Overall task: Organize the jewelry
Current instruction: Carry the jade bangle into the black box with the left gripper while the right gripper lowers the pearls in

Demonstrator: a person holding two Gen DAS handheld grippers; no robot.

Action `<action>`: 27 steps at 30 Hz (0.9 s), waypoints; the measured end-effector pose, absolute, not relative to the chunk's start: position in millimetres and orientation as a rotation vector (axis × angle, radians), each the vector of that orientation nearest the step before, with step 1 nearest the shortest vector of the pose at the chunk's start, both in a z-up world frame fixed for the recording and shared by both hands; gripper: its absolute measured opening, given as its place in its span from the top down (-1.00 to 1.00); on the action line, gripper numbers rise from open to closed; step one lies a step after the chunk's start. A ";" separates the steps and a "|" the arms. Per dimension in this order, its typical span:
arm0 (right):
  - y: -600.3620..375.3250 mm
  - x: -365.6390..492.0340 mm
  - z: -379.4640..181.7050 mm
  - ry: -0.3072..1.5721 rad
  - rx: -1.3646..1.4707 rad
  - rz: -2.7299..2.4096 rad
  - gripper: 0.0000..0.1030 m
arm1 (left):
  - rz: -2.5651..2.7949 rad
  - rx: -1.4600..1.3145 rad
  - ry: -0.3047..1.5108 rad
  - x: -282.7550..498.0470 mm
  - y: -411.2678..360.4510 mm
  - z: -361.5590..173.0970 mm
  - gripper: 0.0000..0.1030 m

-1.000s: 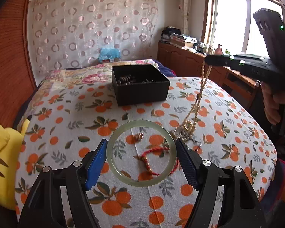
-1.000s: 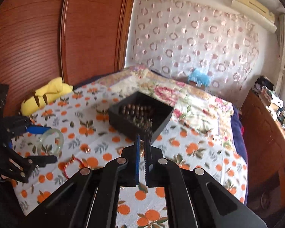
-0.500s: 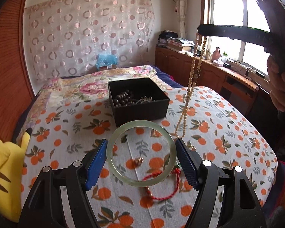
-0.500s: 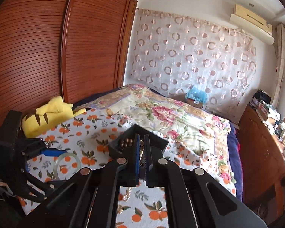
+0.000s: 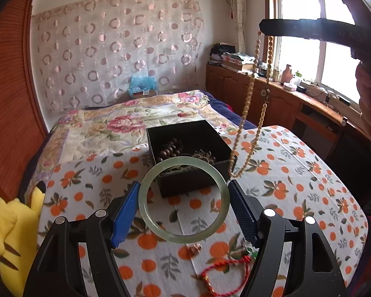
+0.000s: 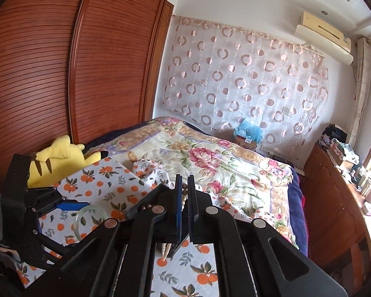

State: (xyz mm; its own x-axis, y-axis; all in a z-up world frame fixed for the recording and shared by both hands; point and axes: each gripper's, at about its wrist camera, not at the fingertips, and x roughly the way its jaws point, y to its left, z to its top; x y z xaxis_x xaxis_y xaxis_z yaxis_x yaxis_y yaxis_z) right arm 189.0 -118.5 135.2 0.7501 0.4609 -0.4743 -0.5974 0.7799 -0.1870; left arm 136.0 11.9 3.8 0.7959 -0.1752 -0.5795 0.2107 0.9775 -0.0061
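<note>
My left gripper (image 5: 184, 205) is shut on a pale green jade bangle (image 5: 150, 212) and holds it in the air, just in front of the black jewelry box (image 5: 200, 136). The box holds dark wooden beads (image 5: 170, 147) and a tangle of chains. My right gripper (image 6: 184, 190) is shut on a long beige bead necklace (image 5: 251, 94), which hangs from it at the upper right, its lower loop beside the box's right corner. A red cord bracelet (image 5: 225, 269) and a small ring (image 5: 195, 248) lie on the orange-print cloth below the bangle.
The orange-print cloth (image 5: 296, 180) covers the near bed; a floral quilt (image 5: 126, 121) lies beyond the box. A yellow plush toy (image 5: 10, 235) sits at the left edge. A wooden wardrobe (image 6: 61, 61) stands left, a cabinet (image 5: 279, 99) right.
Both grippers have risen. The bangle has moved forward to the box front. The bead necklace has lifted clear of the cloth and now hangs by the box's right corner.
</note>
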 end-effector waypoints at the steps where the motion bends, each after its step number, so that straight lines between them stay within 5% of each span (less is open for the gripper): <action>1: -118.8 192.9 137.2 0.421 -0.336 0.591 0.91 | -0.206 0.063 0.618 140.8 12.7 4.1 -0.34; 18: -115.5 243.9 166.8 0.367 -0.277 0.632 0.91 | -0.216 0.064 0.654 200.8 9.1 1.0 -0.34; 27: -109.0 285.4 96.7 0.505 -0.251 0.684 0.91 | -0.217 0.078 0.698 231.1 4.2 -14.3 -0.34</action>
